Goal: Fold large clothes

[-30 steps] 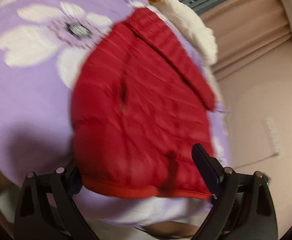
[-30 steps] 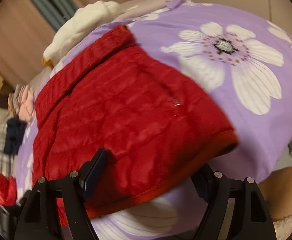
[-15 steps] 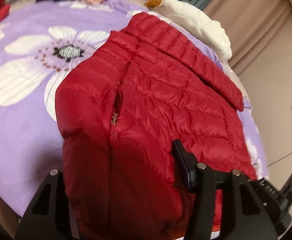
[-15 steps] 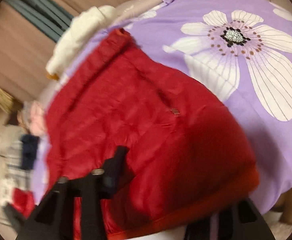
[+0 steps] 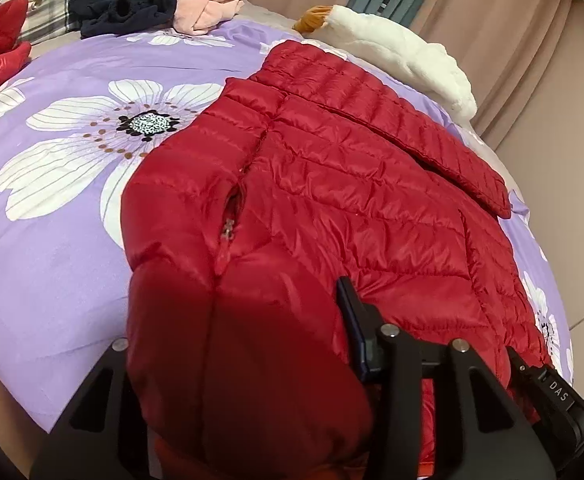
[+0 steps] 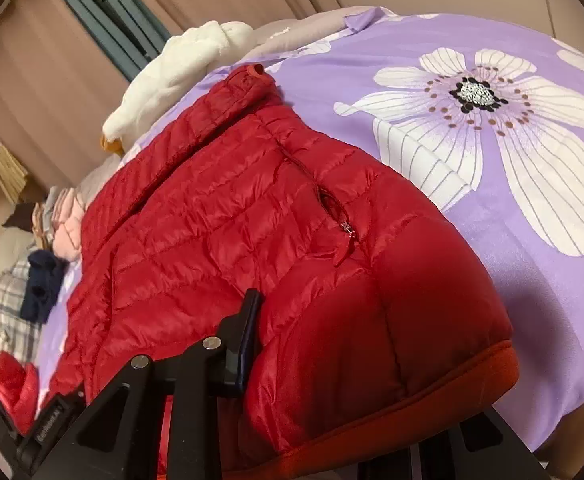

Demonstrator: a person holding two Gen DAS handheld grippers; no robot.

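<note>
- Item: red down jacket (image 5: 355, 208), lying flat on a bed (image 5: 52, 260) under a purple flowered cover, collar at the far end, hem toward both cameras.
- Left gripper (image 5: 248, 340): fingers have just been closing; the near hem corner bulges between them, apparently pinched. One finger is hidden by fabric.
- Right gripper (image 6: 351, 364): fingers likewise have just been closing, with the other hem corner and its orange trim bunched between them.
- Step in hand, judged: securing both hem corners for a fold toward the collar. Grip all layers, lift evenly, keep the hem taut.
- Containers: none in view; loose clothes pile (image 5: 132, 4) lies at the bed's far end.
</note>
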